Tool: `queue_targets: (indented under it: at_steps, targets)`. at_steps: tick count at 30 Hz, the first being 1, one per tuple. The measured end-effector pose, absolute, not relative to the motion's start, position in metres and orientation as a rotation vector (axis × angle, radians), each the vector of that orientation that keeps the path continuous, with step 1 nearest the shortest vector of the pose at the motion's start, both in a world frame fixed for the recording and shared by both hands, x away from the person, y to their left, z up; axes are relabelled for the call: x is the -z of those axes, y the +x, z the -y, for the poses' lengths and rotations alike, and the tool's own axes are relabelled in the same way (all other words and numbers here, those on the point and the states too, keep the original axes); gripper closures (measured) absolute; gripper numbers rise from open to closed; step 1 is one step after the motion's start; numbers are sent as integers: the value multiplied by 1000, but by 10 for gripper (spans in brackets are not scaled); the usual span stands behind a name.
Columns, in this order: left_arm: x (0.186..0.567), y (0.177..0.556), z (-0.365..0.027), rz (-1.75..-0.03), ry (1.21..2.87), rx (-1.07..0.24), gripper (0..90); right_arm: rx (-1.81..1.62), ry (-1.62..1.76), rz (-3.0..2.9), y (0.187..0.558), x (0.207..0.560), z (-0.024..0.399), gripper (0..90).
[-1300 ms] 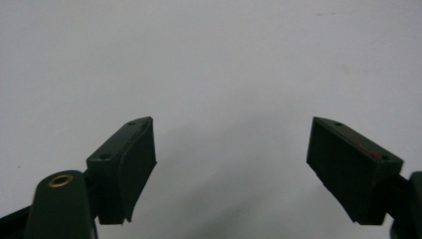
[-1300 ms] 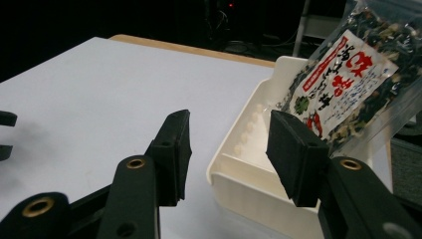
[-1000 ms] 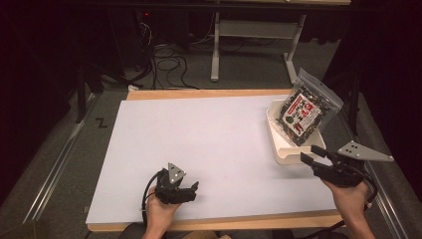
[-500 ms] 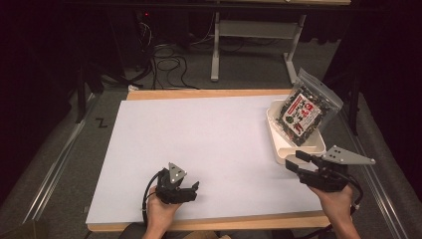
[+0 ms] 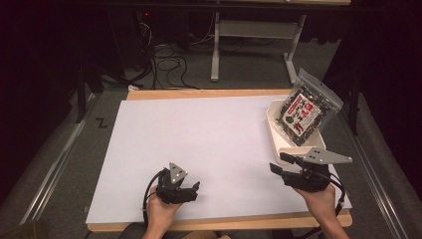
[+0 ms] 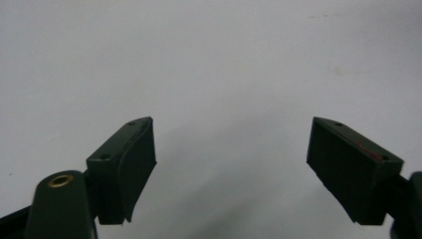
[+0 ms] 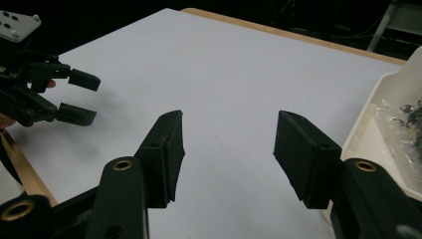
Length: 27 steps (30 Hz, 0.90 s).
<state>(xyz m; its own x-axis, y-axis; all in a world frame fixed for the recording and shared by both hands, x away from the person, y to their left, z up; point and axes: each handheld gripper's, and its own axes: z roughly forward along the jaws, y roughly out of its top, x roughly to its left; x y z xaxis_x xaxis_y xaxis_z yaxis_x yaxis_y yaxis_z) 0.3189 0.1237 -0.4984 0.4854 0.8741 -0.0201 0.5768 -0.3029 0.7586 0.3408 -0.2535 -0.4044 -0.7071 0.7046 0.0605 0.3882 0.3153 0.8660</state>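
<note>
White paper-covered wooden desk (image 5: pixel 214 144) sits in a dark room with cables on the floor behind. Left gripper (image 5: pixel 193 190) hovers low near the front edge, jaws spread, nothing between them. Right gripper (image 5: pixel 278 164) is spread too, just beside the white plastic tray (image 5: pixel 272 130) holding a clear seaweed snack bag (image 5: pixel 306 112) at the right edge.
</note>
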Motion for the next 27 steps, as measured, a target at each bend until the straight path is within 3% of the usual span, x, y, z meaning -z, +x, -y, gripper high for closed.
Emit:
queue_targets:
  at_steps: [27]
  targets:
    - [498, 321, -121, -1188, 2012, -520, 200, -1289, 1005, -2342, 367, 434, 228, 460]
